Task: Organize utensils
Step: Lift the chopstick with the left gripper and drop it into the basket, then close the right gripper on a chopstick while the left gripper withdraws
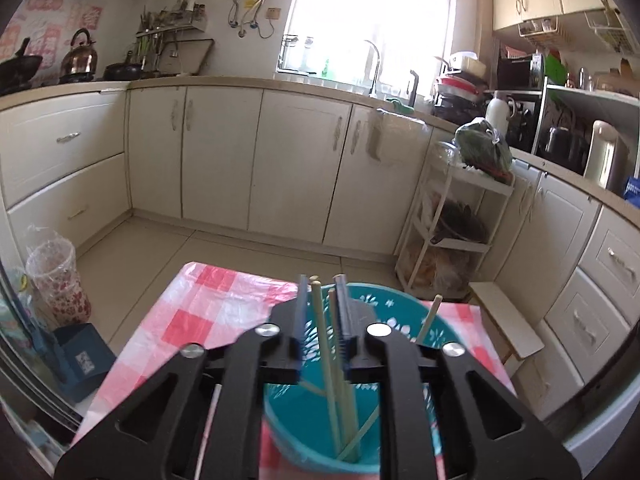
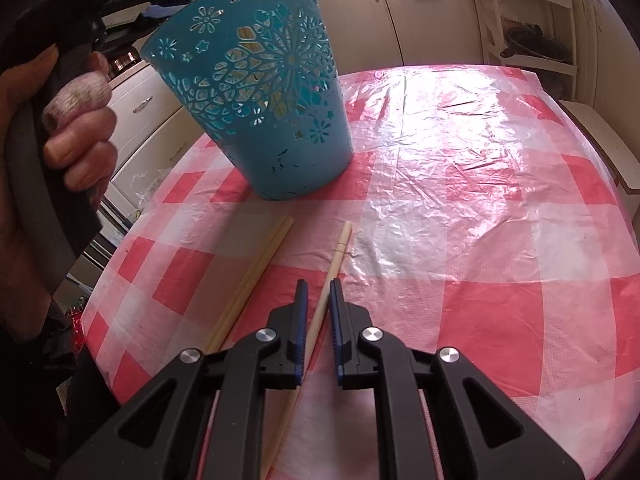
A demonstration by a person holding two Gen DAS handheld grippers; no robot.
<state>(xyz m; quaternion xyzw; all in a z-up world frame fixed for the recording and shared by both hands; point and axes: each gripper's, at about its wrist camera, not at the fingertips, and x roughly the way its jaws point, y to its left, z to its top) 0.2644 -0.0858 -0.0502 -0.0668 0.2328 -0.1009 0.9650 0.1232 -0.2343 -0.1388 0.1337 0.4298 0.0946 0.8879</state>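
A teal perforated basket stands on the red-and-white checked table; in the left wrist view its rim shows from above. Several wooden chopsticks stand inside it. My left gripper hovers over the basket, jaws a little apart around two upright chopsticks without clearly pinching them. My right gripper is low over the table, jaws slightly apart, straddling a single chopstick that lies flat. A pair of chopsticks lies to its left.
The table cloth is covered with wrinkled clear plastic. Cream kitchen cabinets and a white shelf rack stand beyond the table. A plastic-lined bin sits on the floor at left.
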